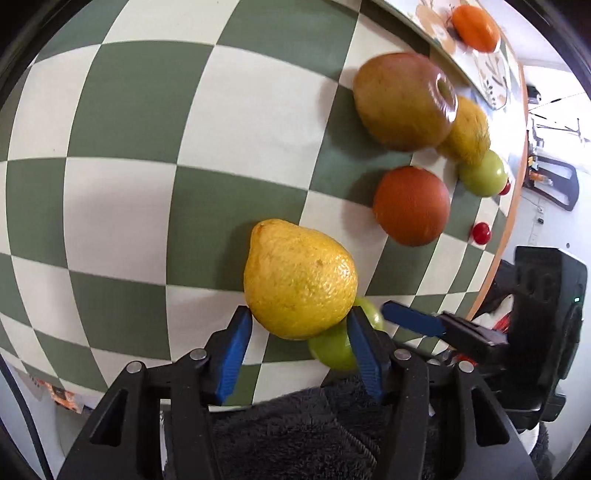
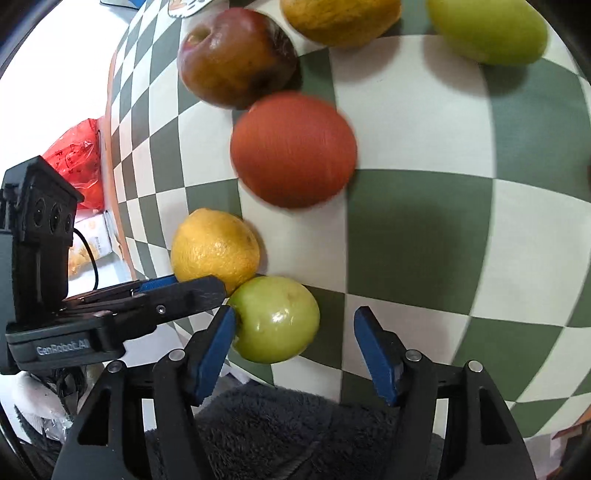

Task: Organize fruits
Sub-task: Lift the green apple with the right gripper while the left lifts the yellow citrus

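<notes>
Fruits are shown scattered on a checkered table (image 1: 122, 192), with most not yet gathered. In the left wrist view, a lemon (image 1: 299, 278) is seen between the fingers of the left gripper (image 1: 300, 341); the fingers are set at moderate width about its near end, and a firm grip cannot be confirmed. A green apple (image 1: 332, 349) lies against the lemon, just behind the right-hand finger. Further right, an orange-red fruit (image 1: 412, 205), a brownish apple (image 1: 402, 101), a second yellow fruit (image 1: 471, 131) and another green fruit (image 1: 482, 173) are grouped near the table edge, with small red fruits (image 1: 481, 233) beside them. At top right, one orange (image 1: 475, 27) rests on a patterned plate (image 1: 495, 77), which is judged to be the sorting place.

In the right wrist view, the left gripper's fingers (image 2: 159, 284) are seen at the lemon (image 2: 215, 249). The right gripper (image 2: 295, 343) is held wide open, its left finger touching the green apple (image 2: 275, 319), its right finger clear. The orange-red fruit (image 2: 293, 149) and brownish apple (image 2: 232, 57) lie beyond.

The task is judged early: one fruit placed, the rest remaining.
</notes>
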`<state>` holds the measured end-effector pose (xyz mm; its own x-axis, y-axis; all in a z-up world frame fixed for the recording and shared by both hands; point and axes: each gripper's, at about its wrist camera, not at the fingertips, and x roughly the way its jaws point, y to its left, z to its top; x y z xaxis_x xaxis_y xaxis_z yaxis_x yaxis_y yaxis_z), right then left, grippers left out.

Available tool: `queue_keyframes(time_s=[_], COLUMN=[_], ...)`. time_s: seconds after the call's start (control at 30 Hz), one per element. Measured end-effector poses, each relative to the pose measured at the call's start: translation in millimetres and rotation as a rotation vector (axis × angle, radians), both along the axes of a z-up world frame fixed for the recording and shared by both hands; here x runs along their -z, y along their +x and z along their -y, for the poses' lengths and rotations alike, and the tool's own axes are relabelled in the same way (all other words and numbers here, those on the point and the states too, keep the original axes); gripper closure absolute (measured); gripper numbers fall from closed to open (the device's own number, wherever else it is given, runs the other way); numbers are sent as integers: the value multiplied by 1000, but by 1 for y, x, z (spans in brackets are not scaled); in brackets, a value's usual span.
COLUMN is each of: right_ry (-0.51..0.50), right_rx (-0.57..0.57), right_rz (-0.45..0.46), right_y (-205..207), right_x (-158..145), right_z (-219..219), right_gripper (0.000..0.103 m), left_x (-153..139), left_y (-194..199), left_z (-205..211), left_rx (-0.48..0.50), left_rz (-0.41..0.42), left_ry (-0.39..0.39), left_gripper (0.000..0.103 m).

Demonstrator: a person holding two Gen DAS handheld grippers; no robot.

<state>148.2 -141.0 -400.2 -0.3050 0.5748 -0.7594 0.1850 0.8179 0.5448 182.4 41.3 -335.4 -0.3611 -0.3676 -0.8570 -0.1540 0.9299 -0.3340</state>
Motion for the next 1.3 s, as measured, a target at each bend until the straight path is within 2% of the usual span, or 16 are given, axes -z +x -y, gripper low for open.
queue_keyframes(time_s=[0.1, 0.23, 0.27, 0.37, 0.47, 0.57, 0.7, 0.77, 0.87, 0.97, 1.1, 1.3], right_ry=[3, 3, 0, -45, -106, -175, -121, -111, -143, -110, -141, -141], right_rx=[-54, -100, -123, -184, -210, -185, -90, -80, -79, -22, -44, -70], right_rz=[10, 41, 44, 88, 135, 160, 127, 123, 115, 94, 133, 151], right_y=[-3, 2, 1, -1, 1, 5, 7, 9, 6, 4, 2, 5], right_x=[1, 1, 0, -10, -26, -37, -40, -34, -20, -10, -16, -11], right_z=[-16, -33, -40, -50, -37, -8, 27, 29, 32, 40, 40, 30], right_gripper=[35, 45, 48, 51, 51, 51, 48, 39, 38, 37, 37, 38], left_x=[5, 23, 36, 40, 35, 21, 6, 13, 33, 47, 45, 42], left_y=[1, 9, 8, 10, 14, 16, 15, 18, 20, 14, 8, 7], left_z=[-1, 4, 16, 22, 25, 17, 5, 3, 10, 22, 30, 31], left_rx=[12, -20, -29, -20, 16, 54, 63, 56, 50, 99, 122, 131], left_rz=[2, -17, -24, -25, 2, 40, 77, 76, 54, 51, 101, 125], left_ry=[-2, -29, -35, -33, -5, 47, 95, 106, 117, 128, 160, 186], left_gripper=[49, 47, 47, 46, 46, 46, 47, 45, 41, 43, 43, 44])
